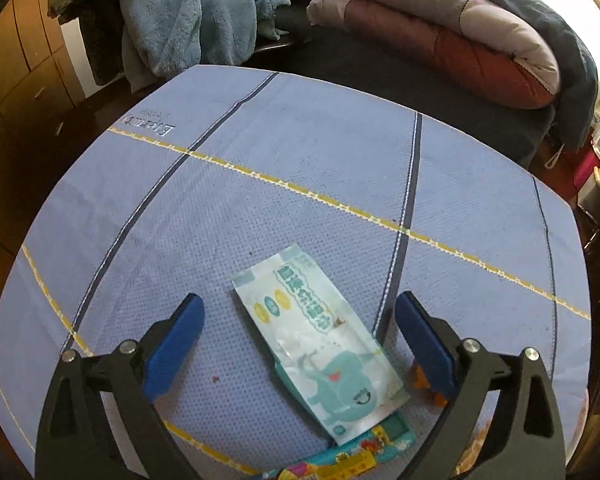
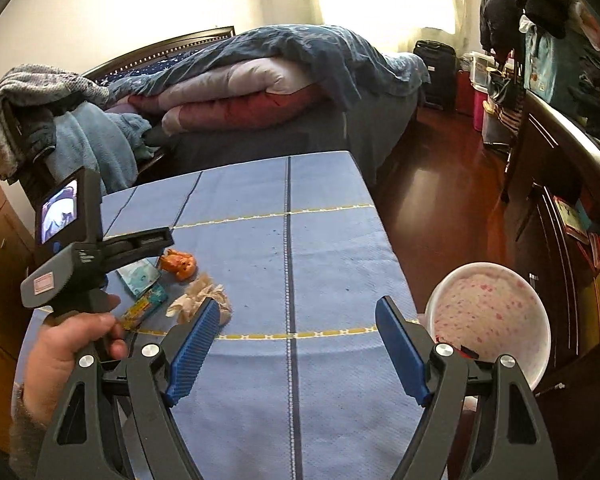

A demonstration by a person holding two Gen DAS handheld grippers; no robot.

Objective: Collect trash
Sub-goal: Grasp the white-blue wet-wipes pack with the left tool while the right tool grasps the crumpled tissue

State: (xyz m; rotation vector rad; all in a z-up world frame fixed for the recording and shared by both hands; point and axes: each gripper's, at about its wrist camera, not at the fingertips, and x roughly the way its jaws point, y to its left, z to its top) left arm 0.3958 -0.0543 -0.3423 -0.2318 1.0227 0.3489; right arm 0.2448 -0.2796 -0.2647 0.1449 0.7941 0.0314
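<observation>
1. The left gripper (image 1: 298, 320) stands wide open over the teal wet-wipe packet (image 1: 320, 354), its pads clear of it and gripping nothing
2. The packet lies flat on the blue tablecloth (image 1: 260, 168), overlapping a colourful wrapper (image 1: 364, 452)
3. The right gripper (image 2: 298, 322) is spread wide and empty above bare cloth
4. Orange peel (image 2: 178, 264) and crumpled tissue (image 2: 198, 300) lie near the packet; a white bin (image 2: 488, 316) stands beside the table

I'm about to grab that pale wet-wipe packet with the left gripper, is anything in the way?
Nothing visible is. The left gripper stands open, with the wet-wipe packet lying flat on the tablecloth between its fingers. Only a colourful wrapper is tucked under its near end.
</observation>
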